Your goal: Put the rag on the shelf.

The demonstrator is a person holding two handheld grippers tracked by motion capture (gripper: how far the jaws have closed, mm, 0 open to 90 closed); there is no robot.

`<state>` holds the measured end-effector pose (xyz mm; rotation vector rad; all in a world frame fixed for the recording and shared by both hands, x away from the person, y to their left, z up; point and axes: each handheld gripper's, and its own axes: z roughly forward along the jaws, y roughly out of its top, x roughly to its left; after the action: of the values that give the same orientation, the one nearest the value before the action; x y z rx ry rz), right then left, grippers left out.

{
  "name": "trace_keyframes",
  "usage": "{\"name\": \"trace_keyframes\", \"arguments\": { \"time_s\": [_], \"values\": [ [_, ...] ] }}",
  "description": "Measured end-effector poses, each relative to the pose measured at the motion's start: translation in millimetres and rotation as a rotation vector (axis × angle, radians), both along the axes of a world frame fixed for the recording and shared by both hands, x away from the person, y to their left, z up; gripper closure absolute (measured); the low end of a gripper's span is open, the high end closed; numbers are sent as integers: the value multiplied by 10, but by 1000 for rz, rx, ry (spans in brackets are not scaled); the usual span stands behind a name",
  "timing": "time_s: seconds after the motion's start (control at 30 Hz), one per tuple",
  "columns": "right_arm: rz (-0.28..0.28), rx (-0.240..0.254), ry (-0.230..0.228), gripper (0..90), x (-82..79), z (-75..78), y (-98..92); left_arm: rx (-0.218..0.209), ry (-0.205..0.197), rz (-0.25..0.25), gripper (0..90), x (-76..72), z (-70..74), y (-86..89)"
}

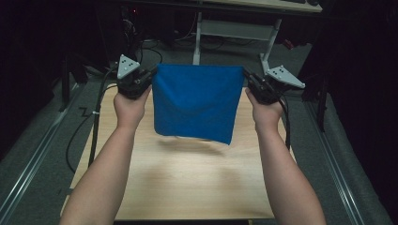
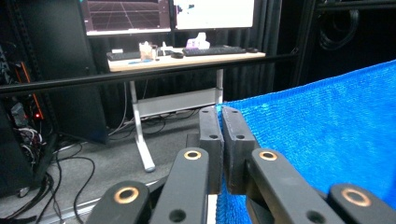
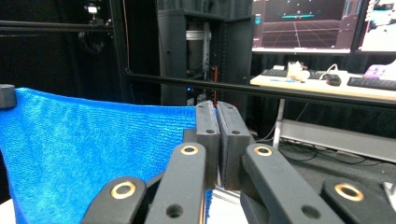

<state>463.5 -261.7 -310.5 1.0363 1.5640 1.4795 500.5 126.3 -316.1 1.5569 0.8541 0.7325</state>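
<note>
High view: a blue cloth (image 1: pixel 197 101) hangs folded, top edge sagging, its corners pinched by the left gripper (image 1: pixel 151 74) and right gripper (image 1: pixel 247 77), bare table (image 1: pixel 187 187) below.

Open worktop lying beneath a hanging cloth

The blue cloth (image 1: pixel 196 101) is hanging between both tongs, blocking passage at 12 o'clock; the worktop (image 1: pixel 187 187) from centre to 6 o'clock is lying bare, while a black rail (image 2: pixel 140 74) is crossing beyond the far edge.
</note>
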Motion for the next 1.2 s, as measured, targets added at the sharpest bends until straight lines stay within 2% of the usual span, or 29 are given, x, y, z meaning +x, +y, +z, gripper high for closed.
{"name": "trace_keyframes", "arguments": {
  "time_s": [0.1,0.23,0.4,0.57,0.87,0.9,1.07,1.2],
  "values": [
    [-18,-17,7,893,139,3,-4,21,1,20,880,107,10,-24],
    [-36,-43,30,892,318,-16,-14,35,36,38,879,265,-52,-18],
    [-53,-106,79,893,505,-153,28,72,107,53,878,427,-236,-29],
    [-49,-128,139,893,607,-361,67,100,186,35,878,513,-481,-2],
    [-32,-167,233,892,577,-800,87,113,283,-23,878,440,-920,33],
    [-29,-169,243,892,563,-843,89,112,275,-30,878,416,-958,31],
    [-20,-181,272,892,501,-1018,85,80,314,-45,878,349,-1117,63],
    [-12,-165,294,892,444,-1125,84,44,341,-51,877,298,-1257,85]
  ]
}}
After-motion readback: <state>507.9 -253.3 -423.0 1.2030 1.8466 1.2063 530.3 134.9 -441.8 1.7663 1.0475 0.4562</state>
